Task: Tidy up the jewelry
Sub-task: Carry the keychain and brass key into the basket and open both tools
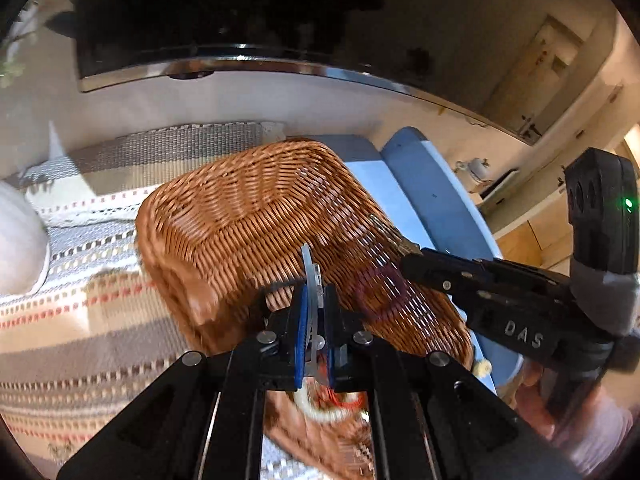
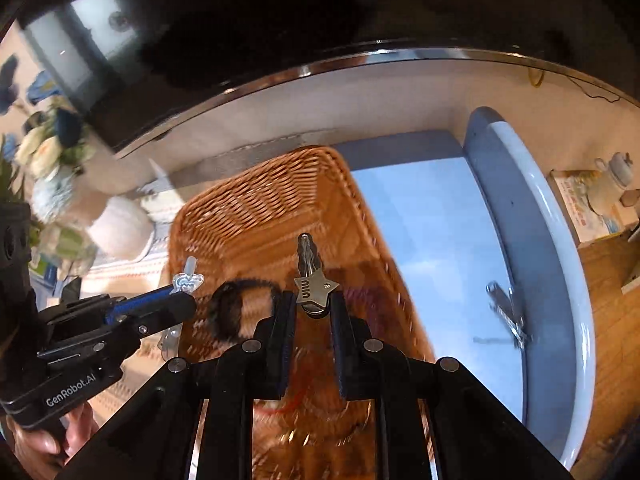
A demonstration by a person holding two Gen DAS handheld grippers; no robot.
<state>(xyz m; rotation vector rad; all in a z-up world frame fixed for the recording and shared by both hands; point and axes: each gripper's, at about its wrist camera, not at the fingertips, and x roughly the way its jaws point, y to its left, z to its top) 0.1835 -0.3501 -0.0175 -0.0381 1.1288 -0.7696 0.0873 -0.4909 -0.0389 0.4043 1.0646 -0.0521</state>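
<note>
Left gripper (image 1: 314, 312) jaws clamped on a clear hair clip (image 1: 311, 276), right gripper (image 2: 312, 306) jaws clamped on a star hair clip (image 2: 314, 284), both over the wicker basket (image 1: 240, 204) already holding blurred pieces; one metal clip (image 2: 506, 316) left on the blue tray (image 2: 432, 220), roughly midway.

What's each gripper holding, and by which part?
Left gripper: clear hair clip, gripped mid-length. Right gripper: star hair clip, gripped at its star end.

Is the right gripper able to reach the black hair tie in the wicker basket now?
Probably not yet: the right gripper is shut on a star-shaped metal hair clip, though the black hair tie lies close by, uncovered.
</note>
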